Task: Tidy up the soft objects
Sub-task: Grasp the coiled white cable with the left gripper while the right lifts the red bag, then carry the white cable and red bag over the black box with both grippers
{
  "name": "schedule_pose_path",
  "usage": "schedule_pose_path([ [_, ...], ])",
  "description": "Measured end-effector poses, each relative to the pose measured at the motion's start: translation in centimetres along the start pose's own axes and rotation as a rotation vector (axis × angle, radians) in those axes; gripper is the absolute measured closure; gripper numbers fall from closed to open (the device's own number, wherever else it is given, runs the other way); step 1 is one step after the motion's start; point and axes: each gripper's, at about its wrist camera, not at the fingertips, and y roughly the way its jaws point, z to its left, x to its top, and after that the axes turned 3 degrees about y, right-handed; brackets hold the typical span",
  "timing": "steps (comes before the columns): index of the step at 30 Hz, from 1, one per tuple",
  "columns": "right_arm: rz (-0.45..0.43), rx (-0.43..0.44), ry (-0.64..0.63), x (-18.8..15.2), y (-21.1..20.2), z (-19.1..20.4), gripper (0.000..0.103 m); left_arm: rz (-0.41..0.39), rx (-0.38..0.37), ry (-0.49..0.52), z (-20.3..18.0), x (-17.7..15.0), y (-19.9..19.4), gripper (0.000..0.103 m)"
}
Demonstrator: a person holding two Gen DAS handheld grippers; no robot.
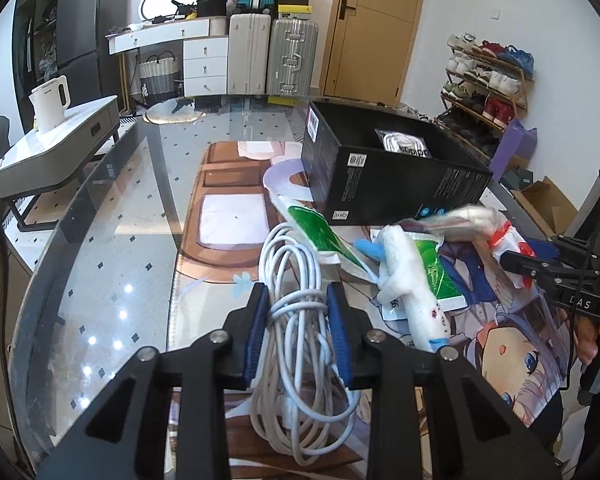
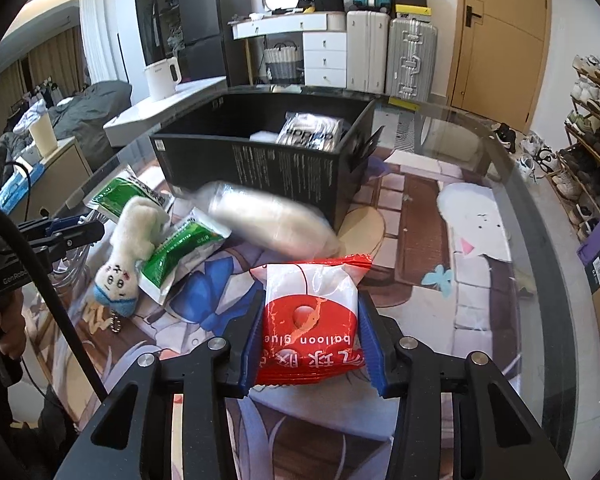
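A coiled white cable (image 1: 296, 320) is being clamped between the left gripper (image 1: 298, 300)'s narrow jaws. A red balloon-glue packet (image 2: 310, 320) is being gripped between the right gripper (image 2: 310, 312)'s jaws.

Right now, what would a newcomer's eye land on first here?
The red packet clamped in the right gripper, and the coiled white cable pinched in the left gripper. Behind them stands an open black box, with a white plush toy lying on green packets between.
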Motion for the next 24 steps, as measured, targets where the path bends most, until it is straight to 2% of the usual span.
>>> schedule_pose_path([
  [7,-0.069,-0.005,0.035,-0.1,-2.3,-0.1,0.060,-0.039,-0.003,-0.011,0.6,-0.1,-1.5,0.075],
  [19,-0.151,0.021,0.033,1.7,-5.2,1.5,0.060,-0.117,-0.042,-0.006,0.5,2.0,-3.7,0.077],
  [20,-0.153,0.023,0.031,1.9,-5.4,1.6,0.060,-0.122,-0.043,-0.002,0.5,2.3,-3.7,0.087],
  [21,-0.156,0.024,0.032,2.1,-5.4,1.6,0.060,-0.129,-0.043,0.003,0.3,2.7,-3.8,0.091],
  [24,-0.165,0.025,0.024,2.8,-5.5,1.9,0.060,-0.151,-0.062,0.019,0.0,3.8,-3.7,0.094],
])
